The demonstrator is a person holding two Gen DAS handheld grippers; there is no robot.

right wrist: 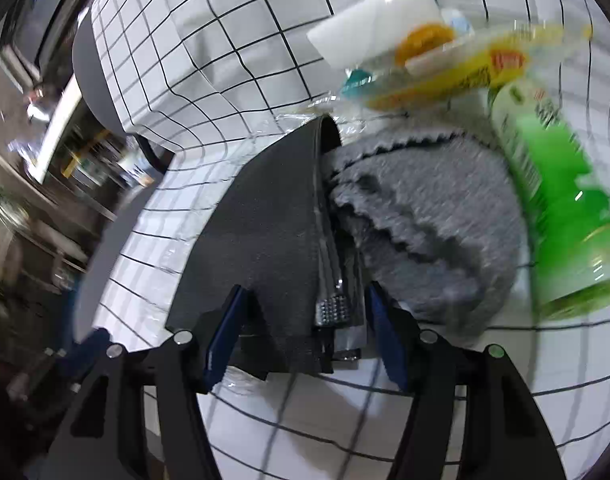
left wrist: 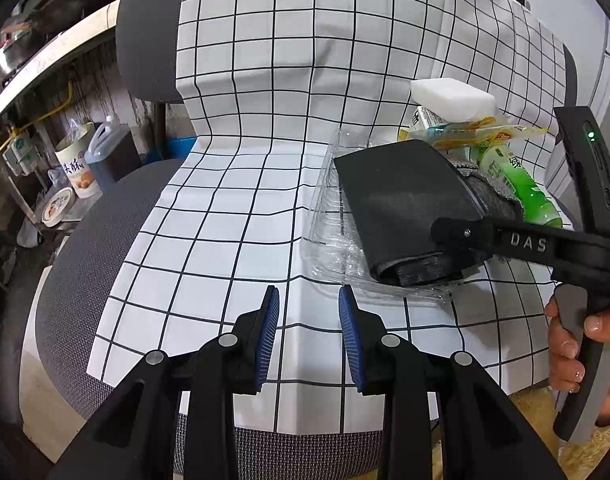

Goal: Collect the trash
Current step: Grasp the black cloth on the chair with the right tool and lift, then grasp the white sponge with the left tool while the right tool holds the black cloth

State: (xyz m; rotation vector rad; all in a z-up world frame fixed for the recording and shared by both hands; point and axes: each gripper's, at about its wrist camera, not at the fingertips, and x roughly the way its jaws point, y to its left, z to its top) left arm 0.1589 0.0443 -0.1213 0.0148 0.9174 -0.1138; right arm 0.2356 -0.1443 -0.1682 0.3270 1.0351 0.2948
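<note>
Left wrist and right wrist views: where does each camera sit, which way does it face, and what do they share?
Left wrist: on the left gripper, angled down at the checkered cloth; jaws open on nothing; the right gripper and a hand show.
Right wrist: on the right gripper, angled down; its jaws straddle the black folded item.
Shared: that item, grey cloth, green bottle, white sponge.

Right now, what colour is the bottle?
Green, with a white label; the bottle shows sharpest in the left wrist view.
</note>
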